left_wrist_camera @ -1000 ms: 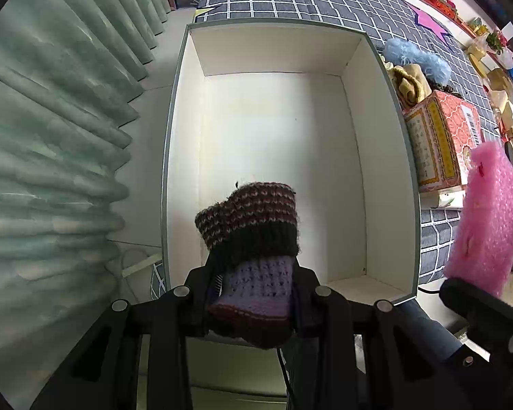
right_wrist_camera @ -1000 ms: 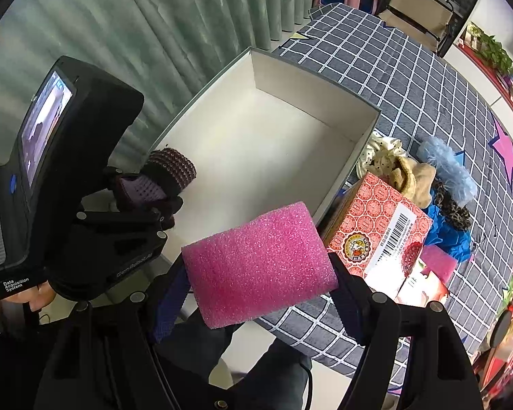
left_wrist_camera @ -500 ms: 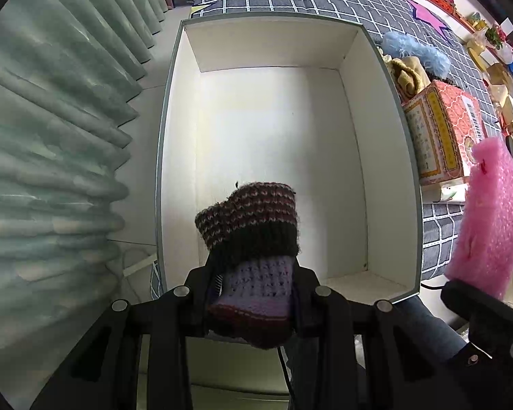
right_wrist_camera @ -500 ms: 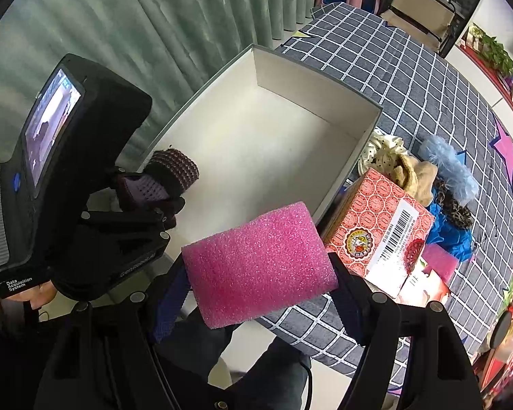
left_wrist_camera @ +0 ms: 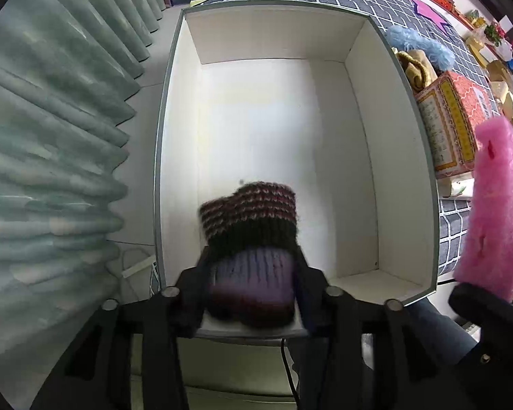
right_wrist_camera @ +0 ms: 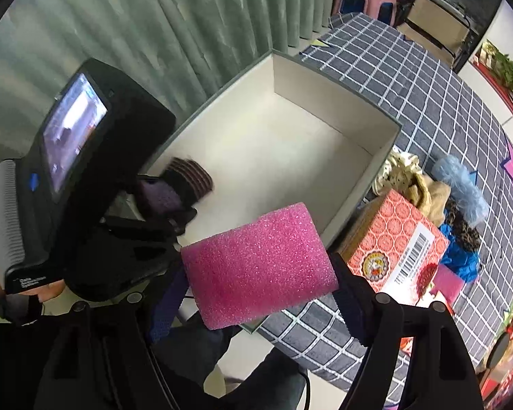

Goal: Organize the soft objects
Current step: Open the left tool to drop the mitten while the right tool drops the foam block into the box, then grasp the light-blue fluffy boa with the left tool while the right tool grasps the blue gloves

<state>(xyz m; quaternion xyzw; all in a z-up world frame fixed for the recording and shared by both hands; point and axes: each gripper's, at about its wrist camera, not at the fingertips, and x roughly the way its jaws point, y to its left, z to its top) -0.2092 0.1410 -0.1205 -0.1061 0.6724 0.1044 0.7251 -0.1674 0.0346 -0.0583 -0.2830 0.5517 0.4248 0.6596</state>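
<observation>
My left gripper (left_wrist_camera: 251, 287) is shut on a knitted striped item (left_wrist_camera: 253, 232), purple, black and maroon, and holds it over the near end of a large white open box (left_wrist_camera: 396, 78). The box holds nothing else. My right gripper (right_wrist_camera: 260, 270) is shut on a pink foam block (right_wrist_camera: 260, 263) and holds it above the box's near right corner. The foam also shows in the left wrist view (left_wrist_camera: 496, 205), at the right. The left gripper and the knit (right_wrist_camera: 184, 184) show in the right wrist view.
A red patterned carton (right_wrist_camera: 396, 253) stands right of the box on a grey checked cloth (right_wrist_camera: 410, 78). Beyond it lie a beige soft toy (right_wrist_camera: 424, 194), a light blue fluffy item (right_wrist_camera: 461, 188) and blue fabric (right_wrist_camera: 458, 256). Green curtains (left_wrist_camera: 51, 119) hang on the left.
The left gripper has moved forward with the knit, further over the box. The right gripper with the foam has hardly moved.
</observation>
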